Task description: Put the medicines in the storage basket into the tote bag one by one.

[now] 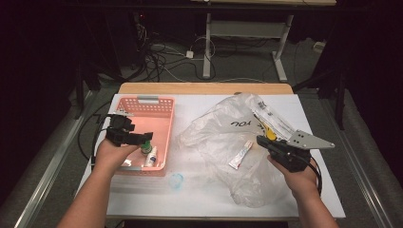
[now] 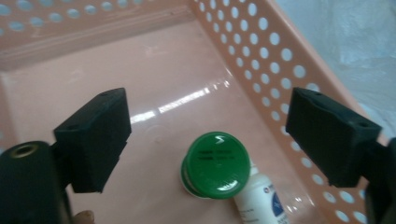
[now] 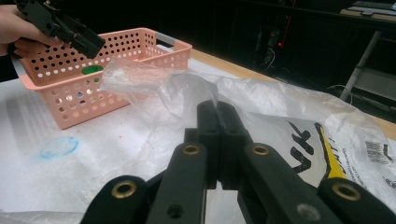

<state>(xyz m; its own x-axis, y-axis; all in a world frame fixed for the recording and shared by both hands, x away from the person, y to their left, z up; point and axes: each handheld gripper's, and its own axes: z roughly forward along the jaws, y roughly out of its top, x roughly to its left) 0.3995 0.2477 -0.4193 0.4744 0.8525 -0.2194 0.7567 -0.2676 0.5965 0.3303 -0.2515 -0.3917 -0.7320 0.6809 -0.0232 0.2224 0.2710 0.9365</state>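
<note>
A person sits at a white-covered table (image 1: 142,199), holding a two-jaw gripper in each hand. The left gripper (image 1: 142,138) hangs over the near right corner of a pink perforated basket (image 1: 161,102), its jaws spread wide and empty. Directly below and between those jaws, slightly toward the near side, stands a small green-capped jar (image 2: 217,164), upright on the basket floor. A white bottle (image 2: 257,198) lies touching it, close against the basket's right wall. The jar appears to have just been set down there, or is about to be picked up; I cannot tell which.

The right gripper (image 1: 266,142) rests well to the right, over a crumpled clear plastic bag (image 1: 223,128), its jaws pressed together on nothing that can be made out. A small white tube (image 1: 241,155) lies on the bag just left of it, its long axis running near-left to far-right. The right hand is much nearer the tube.

Beyond the table are dark floor, tangled cables (image 1: 161,57) and a desk frame (image 1: 247,33).
</note>
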